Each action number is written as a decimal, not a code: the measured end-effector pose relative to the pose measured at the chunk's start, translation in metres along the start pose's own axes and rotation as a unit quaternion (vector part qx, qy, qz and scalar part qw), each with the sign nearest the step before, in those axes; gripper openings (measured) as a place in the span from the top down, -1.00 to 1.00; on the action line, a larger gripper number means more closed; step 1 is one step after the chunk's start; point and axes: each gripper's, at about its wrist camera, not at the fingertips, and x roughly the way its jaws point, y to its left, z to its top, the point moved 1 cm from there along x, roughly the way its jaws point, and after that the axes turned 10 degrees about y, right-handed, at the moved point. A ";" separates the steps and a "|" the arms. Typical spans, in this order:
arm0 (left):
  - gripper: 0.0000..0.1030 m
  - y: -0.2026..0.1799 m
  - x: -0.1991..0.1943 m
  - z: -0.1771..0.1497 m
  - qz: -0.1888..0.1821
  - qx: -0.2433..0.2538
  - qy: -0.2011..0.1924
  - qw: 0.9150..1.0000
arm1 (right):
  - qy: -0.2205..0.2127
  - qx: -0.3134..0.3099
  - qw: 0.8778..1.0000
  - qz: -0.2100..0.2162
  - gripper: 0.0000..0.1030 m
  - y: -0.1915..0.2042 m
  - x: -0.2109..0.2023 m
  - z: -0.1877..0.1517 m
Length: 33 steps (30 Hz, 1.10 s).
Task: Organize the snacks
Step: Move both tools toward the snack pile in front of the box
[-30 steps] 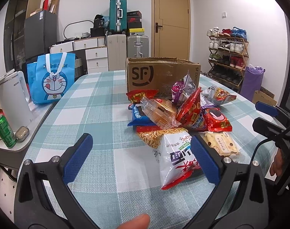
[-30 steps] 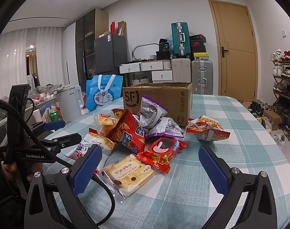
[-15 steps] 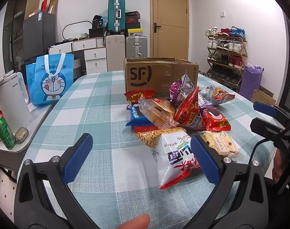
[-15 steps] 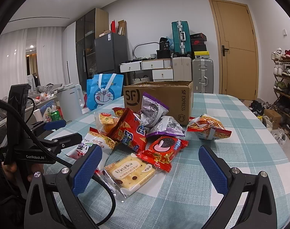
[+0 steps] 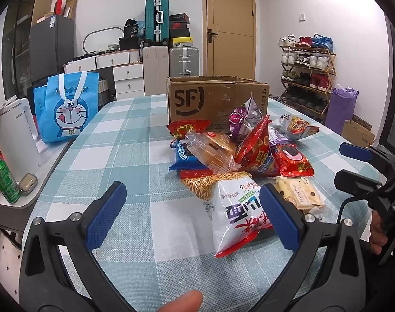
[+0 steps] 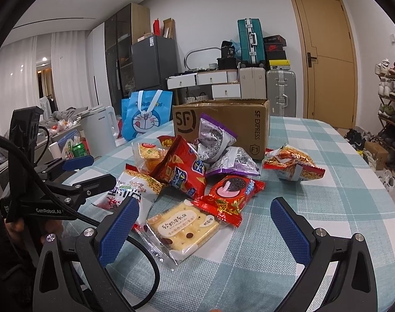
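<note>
Checked table (image 5: 135, 140) unchanged; both tools remain open, snacks (image 6: 197, 171) slightly nearer.

We see a surface (image 5: 135, 140) covered with a teal and white checked cloth. On it stands an open cardboard box (image 5: 213, 98) at the far side, and just before the box a heap of snack packets (image 5: 239, 153) lies on the cloth. A cracker packet (image 6: 183, 227) lies flat at the near edge of the heap, and a noodle snack bag (image 6: 292, 165) sits a little apart beside the box.
</note>
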 end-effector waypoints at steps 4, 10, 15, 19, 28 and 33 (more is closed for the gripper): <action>-0.98 0.000 0.002 0.000 0.000 0.001 0.002 1.000 | 0.015 0.006 1.000 0.009 -0.99 -0.001 0.004 -0.001; -0.98 0.002 0.009 -0.001 -0.001 0.003 0.019 1.000 | 0.041 -0.006 0.999 0.003 -0.99 0.004 0.016 -0.003; -0.98 0.003 0.015 -0.001 -0.010 0.003 0.030 0.999 | 0.054 -0.018 0.998 0.000 -0.99 0.010 0.023 -0.005; -0.98 0.001 0.018 -0.001 -0.014 0.005 0.038 0.999 | 0.072 -0.019 0.997 -0.001 -0.99 0.012 0.030 -0.006; -0.98 -0.003 0.018 -0.001 -0.023 0.007 0.034 0.999 | 0.111 -0.011 0.994 -0.006 -0.99 0.013 0.050 -0.006; -0.98 -0.002 0.023 -0.001 -0.019 0.011 0.051 0.998 | 0.129 -0.008 0.992 -0.014 -0.99 0.010 0.057 -0.009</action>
